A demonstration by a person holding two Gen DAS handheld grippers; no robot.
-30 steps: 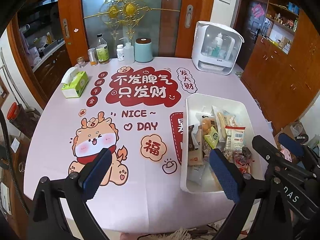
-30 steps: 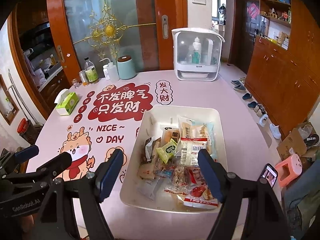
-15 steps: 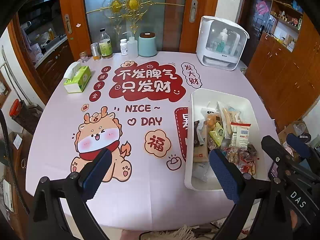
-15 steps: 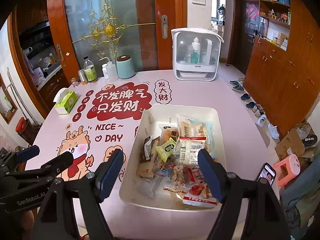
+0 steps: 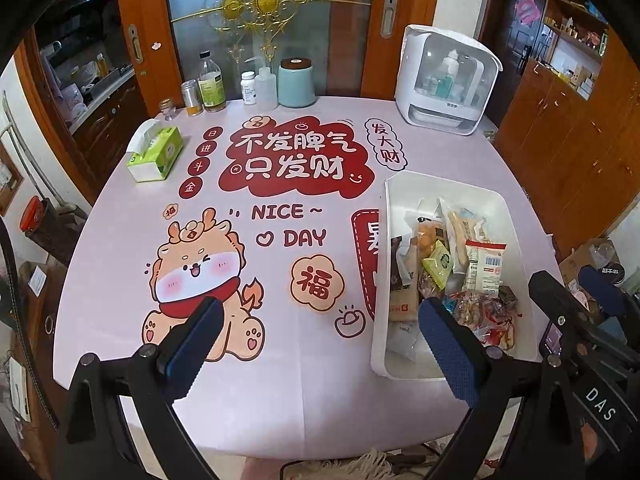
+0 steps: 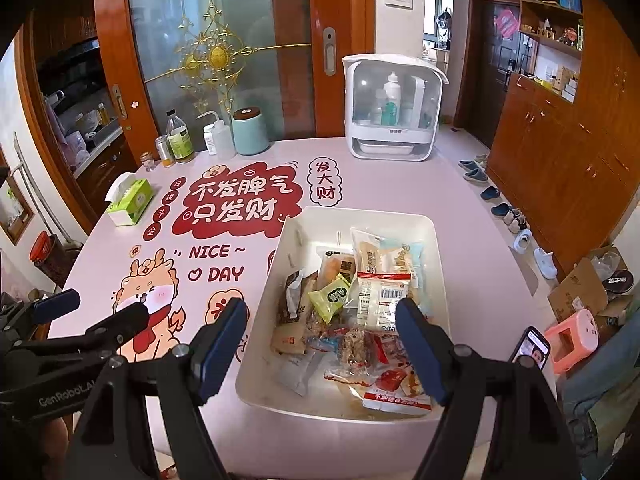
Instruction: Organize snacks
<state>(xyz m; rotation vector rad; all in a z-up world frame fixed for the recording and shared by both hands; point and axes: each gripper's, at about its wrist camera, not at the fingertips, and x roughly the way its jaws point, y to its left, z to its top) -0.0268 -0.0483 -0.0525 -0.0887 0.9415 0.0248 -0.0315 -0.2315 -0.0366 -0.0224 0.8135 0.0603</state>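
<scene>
I see a pink printed table (image 5: 120, 248) by a glass door (image 5: 256, 20); tray (image 6: 438, 264) of snacks (image 6: 352, 312) near its right edge. Both grippers (image 5: 316, 344) (image 6: 320, 344) gape wide, empty, above the near edge.

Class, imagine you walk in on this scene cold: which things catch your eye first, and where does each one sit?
First, the white bin heaped with mixed snack packets on the right part of the table, just ahead of the open right gripper. Next, the pink tablecloth with its cartoon dragon and big red lettering fills the rest, below the open left gripper. At the far edge stand a white dome-fronted cabinet and a row of bottles.
</scene>
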